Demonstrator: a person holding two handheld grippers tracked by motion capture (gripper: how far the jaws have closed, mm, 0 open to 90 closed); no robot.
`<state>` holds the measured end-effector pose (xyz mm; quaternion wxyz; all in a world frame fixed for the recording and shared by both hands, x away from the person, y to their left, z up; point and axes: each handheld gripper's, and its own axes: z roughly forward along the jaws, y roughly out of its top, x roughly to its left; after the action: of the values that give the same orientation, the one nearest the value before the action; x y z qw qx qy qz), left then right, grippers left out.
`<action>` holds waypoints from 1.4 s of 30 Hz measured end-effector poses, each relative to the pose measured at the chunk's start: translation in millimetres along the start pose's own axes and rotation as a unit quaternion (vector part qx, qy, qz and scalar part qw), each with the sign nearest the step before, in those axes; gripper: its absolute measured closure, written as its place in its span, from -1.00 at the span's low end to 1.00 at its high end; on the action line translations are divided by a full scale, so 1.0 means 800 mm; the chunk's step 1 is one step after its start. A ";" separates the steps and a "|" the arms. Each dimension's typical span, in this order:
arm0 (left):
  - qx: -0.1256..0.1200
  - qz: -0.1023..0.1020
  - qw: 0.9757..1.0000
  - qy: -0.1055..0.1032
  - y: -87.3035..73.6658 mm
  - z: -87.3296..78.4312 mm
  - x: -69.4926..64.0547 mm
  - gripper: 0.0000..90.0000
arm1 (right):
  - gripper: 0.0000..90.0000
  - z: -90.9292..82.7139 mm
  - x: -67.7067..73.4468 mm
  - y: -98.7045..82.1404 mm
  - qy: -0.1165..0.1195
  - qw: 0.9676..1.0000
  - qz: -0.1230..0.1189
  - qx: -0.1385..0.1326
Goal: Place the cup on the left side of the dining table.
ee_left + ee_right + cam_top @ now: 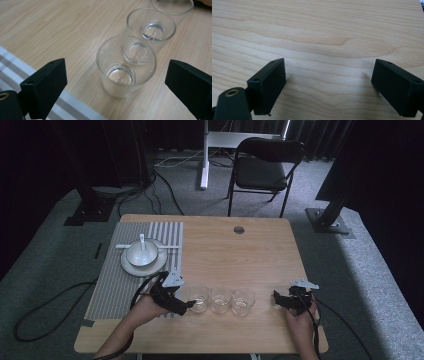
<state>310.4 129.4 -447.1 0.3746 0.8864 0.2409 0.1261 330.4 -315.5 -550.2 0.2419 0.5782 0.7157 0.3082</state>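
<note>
High view: left gripper reached for the nearest glass in a row of three.
Its jaws stood wide, the glass between them untouched; the right gripper gaped over bare table; a skewed closure risked knocking the neighbouring glass.

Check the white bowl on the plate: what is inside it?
A white spoon stands in the bowl, its handle leaning over the far rim. The bowl sits on a plate; whether it holds food or liquid is too small to tell.
</note>
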 end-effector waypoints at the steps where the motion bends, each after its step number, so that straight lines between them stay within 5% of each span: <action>1: 0.001 0.001 1.000 -0.001 0.001 0.001 -0.001 -0.90 | -0.74 0.000 0.000 0.000 0.000 1.000 0.000 0.000; 27: 0.007 0.043 0.998 -0.052 0.059 0.043 -0.028 -0.90 | -0.74 0.000 0.000 0.000 0.000 1.000 0.000 0.000; 42: 0.028 0.078 0.993 -0.079 0.096 0.078 -0.051 -0.90 | -0.74 0.000 0.000 0.000 0.000 1.000 0.000 0.000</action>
<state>326.0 24.1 -436.4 0.3561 0.9200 0.1438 0.0775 330.4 -315.6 -550.3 0.2420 0.5780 0.7157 0.3084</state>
